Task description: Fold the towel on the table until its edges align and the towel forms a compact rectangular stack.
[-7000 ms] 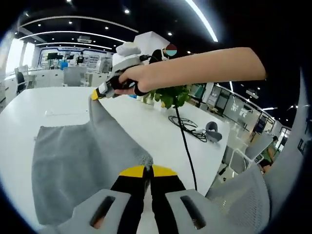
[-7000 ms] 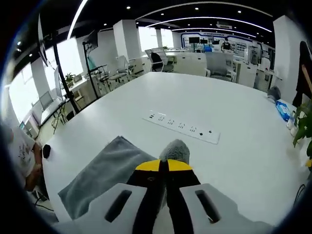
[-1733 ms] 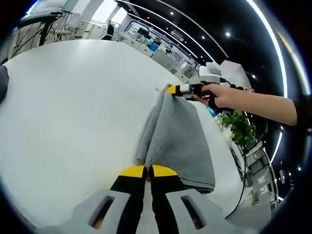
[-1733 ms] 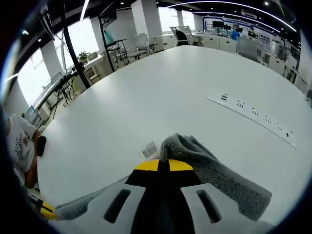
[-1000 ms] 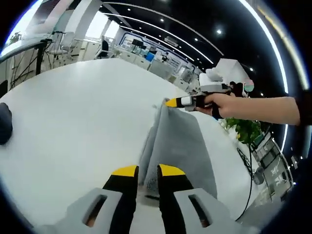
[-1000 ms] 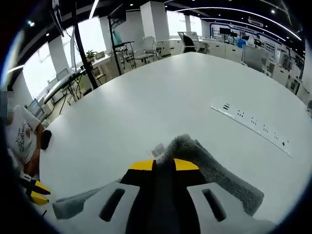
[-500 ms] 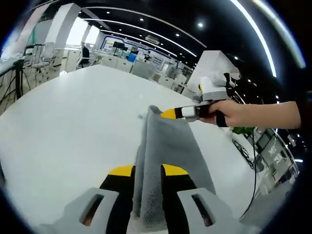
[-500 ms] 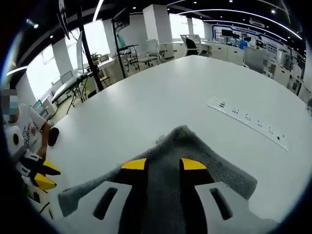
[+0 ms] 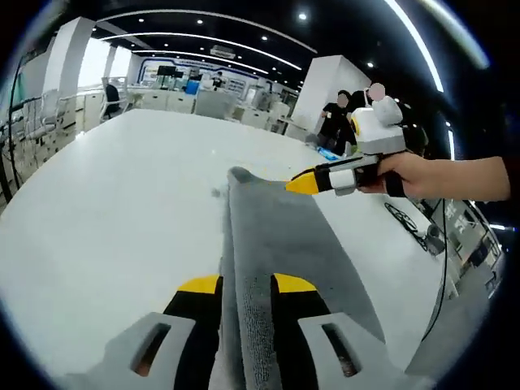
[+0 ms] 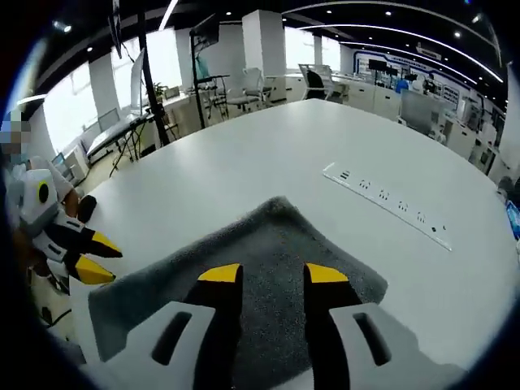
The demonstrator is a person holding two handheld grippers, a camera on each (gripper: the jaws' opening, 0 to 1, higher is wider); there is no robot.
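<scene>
The near end of the towel (image 9: 272, 268) runs down between the left tool (image 9: 246, 283) jaws and is cut off at the bottom edge. In the right gripper view, the right tool (image 10: 266, 275) covers the near part of the towel (image 10: 268, 244). The marks on the power strip (image 10: 388, 197) beyond the towel are too small to read. The desks and chairs far past the surface (image 10: 244, 154) are too small to tell apart.
</scene>
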